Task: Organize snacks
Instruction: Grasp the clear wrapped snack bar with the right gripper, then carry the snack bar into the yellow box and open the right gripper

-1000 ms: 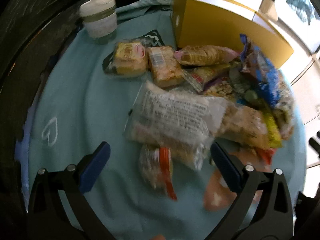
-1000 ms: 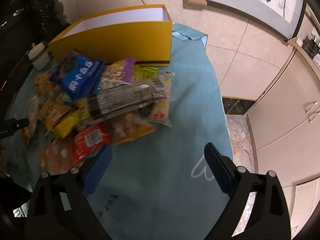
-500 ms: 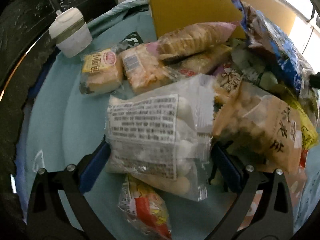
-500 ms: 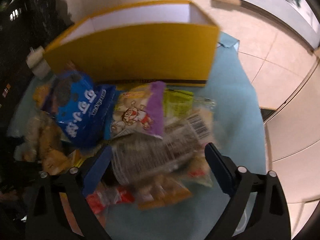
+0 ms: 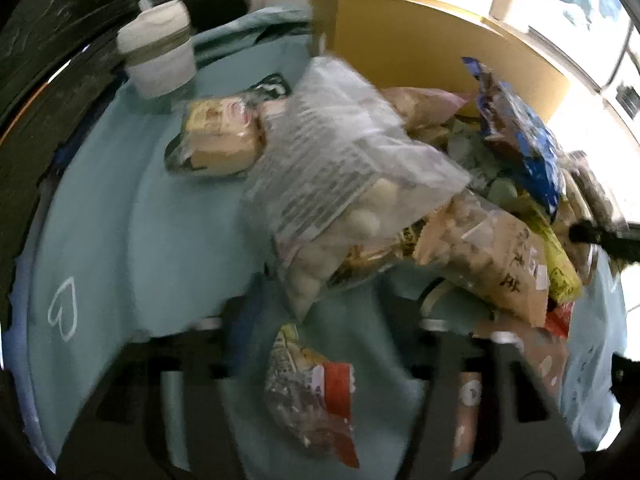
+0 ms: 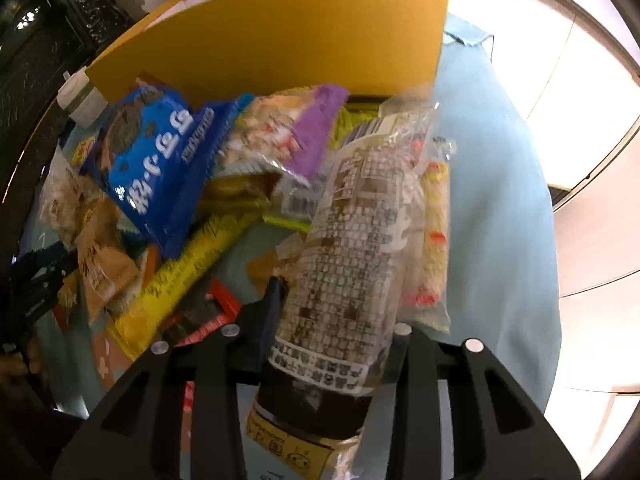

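Surface: a round table under a pale teal cloth (image 5: 168, 240), a small white heart outline (image 5: 63, 307) drawn on it at the left of the left wrist view; tiled floor and pale cabinets lie beyond the table's edge in the right wrist view.
Box: a long open yellow cardboard box (image 6: 280, 40) stands on the cloth behind the heap, its near wall touching the rearmost packets.
Snack heap: mixed packets piled just in front of the box, among them a blue cookie bag (image 6: 152, 164), a purple-edged packet (image 6: 304, 128) and a long yellow wrapper (image 6: 188, 272).
Right gripper: the black two-finger right gripper (image 6: 332, 320) is closing, its jaws on either side of a clear printed packet with a dark base (image 6: 352, 264), which stands tilted up out of the heap's right edge.
Left gripper: the left gripper (image 5: 320, 320) is blurred and closing, with the lower end of a clear plastic bag of white round pieces (image 5: 340, 184) between its jaws; whether the pads press on it, I cannot tell.
Cup: a white lidded cup (image 5: 158, 50) stands on the cloth left of the box.
Loose packet: a small clear packet with a red band (image 5: 312, 392) lies on the cloth below the left gripper.
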A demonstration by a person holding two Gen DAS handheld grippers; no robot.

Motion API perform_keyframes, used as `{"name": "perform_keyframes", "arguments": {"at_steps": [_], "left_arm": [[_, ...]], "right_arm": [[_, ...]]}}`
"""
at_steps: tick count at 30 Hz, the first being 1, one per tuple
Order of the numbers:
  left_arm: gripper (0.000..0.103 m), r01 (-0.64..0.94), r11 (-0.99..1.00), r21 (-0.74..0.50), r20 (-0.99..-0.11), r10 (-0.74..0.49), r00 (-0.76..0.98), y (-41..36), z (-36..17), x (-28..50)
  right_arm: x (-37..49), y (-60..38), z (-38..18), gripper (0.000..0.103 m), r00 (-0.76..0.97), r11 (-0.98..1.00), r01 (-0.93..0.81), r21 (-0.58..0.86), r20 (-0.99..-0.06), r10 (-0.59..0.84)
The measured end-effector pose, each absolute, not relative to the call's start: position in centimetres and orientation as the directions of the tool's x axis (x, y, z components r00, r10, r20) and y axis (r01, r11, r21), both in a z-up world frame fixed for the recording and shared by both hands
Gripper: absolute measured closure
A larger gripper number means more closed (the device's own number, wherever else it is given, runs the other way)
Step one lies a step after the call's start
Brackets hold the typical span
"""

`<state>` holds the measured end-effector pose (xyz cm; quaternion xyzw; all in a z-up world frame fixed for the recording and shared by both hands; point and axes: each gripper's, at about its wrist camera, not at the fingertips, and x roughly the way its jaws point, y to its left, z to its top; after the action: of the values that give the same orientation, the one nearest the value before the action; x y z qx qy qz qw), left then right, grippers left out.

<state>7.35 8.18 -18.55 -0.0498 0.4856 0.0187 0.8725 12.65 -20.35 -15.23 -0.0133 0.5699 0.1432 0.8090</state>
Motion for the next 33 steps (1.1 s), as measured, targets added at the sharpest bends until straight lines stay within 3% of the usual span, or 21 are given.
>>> {"name": "perform_keyframes", "arguments": {"at_steps": [1,5,9,10,11,12,14,17,22,33], "left_arm": [[0.018,-0.092,0.993,-0.070,-0.841,-0.009,0.541,8.3,-18.2,7.3],[0.002,-0.100,0.995,-0.012,-0.774,0.054,0.631,7.9,-15.4,7.2],[0.002,-0.123,0.991,0.055,-0.786,0.119,0.607,8.1,-16.5,10.0],[0.003,-0.130,0.991,0.033,-0.795,0.105,0.597,8.5,-17.0,10.4],[0.020,-0.135,0.991,-0.021,-0.815,0.061,0.576,9.1,-17.7,11.1],[0.039,-0.128,0.990,-0.061,-0.829,0.021,0.559,9.4,-18.3,11.1],[0.059,-0.149,0.982,-0.115,-0.828,-0.012,0.561,10.1,-18.1,10.9],[0.066,-0.141,0.976,-0.167,-0.824,-0.059,0.564,10.8,-17.7,10.0],[0.067,-0.101,0.967,-0.235,-0.776,-0.124,0.618,10.7,-15.7,6.7],[0.067,-0.012,0.946,-0.324,-0.676,-0.223,0.702,8.5,-10.6,4.9]], "right_arm": [[12.7,-20.5,-14.9,0.060,0.308,0.959,-0.241,0.153,-0.925,0.225],[13.6,-20.2,-13.3,0.041,0.342,0.958,-0.233,0.169,-0.908,0.243],[16.2,-18.8,-13.7,0.039,0.320,0.967,-0.193,0.168,-0.921,0.224],[16.7,-18.4,-14.1,0.049,0.290,0.967,-0.194,0.166,-0.932,0.218],[17.5,-18.0,-14.4,0.067,0.275,0.965,-0.206,0.161,-0.937,0.215],[17.6,-17.8,-14.0,0.069,0.276,0.963,-0.218,0.157,-0.937,0.215],[17.6,-17.9,-13.3,0.075,0.269,0.955,-0.236,0.180,-0.932,0.243],[17.0,-19.5,-12.1,0.075,0.265,0.944,-0.201,0.263,-0.913,0.311],[16.3,-23.3,-9.8,0.075,0.287,0.900,-0.164,0.404,-0.853,0.435],[11.2,-23.4,-7.1,0.075,0.357,0.873,-0.266,0.409,-0.799,0.484]]}}
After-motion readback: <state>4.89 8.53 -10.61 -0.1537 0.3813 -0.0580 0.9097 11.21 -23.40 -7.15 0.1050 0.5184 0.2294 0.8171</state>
